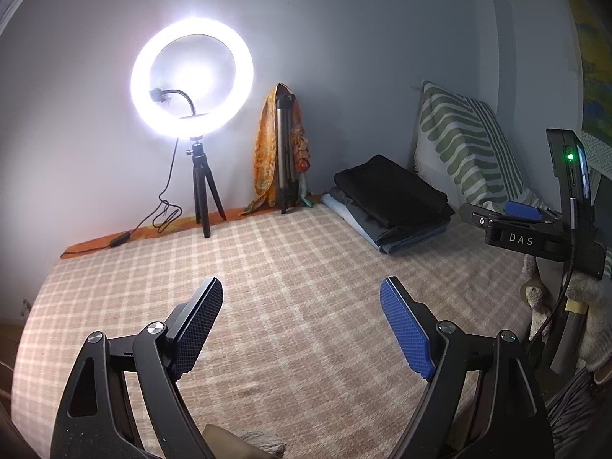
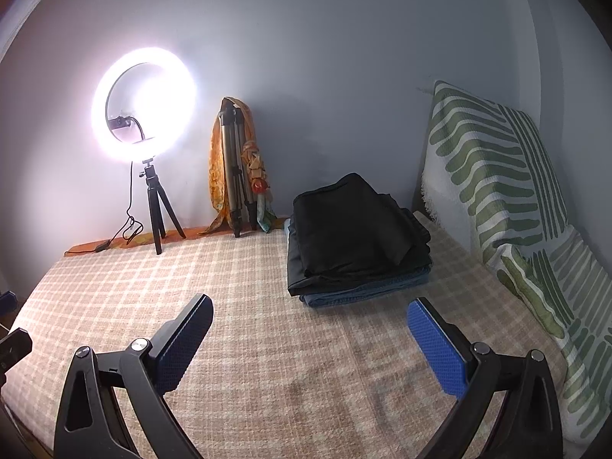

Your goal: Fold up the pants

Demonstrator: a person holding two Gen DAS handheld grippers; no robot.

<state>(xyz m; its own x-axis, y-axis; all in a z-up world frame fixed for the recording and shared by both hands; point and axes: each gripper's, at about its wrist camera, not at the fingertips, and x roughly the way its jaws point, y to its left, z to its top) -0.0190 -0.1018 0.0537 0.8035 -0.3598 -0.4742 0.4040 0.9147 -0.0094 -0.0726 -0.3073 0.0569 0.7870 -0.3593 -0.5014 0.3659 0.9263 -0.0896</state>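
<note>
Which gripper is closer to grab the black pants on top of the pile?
Probably the right gripper: the black pants lie just ahead of its open jaws, while they sit farther off from the left gripper.

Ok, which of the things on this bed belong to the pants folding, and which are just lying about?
For the job:
- stack of folded dark and blue-grey garments
- checked beige bedcover, the work surface
- left gripper and right gripper, jaws open and empty

Lying about:
- lit white ring light on small black tripod
- silver tripod draped with orange scarf
- green-and-white patterned pillow
</note>
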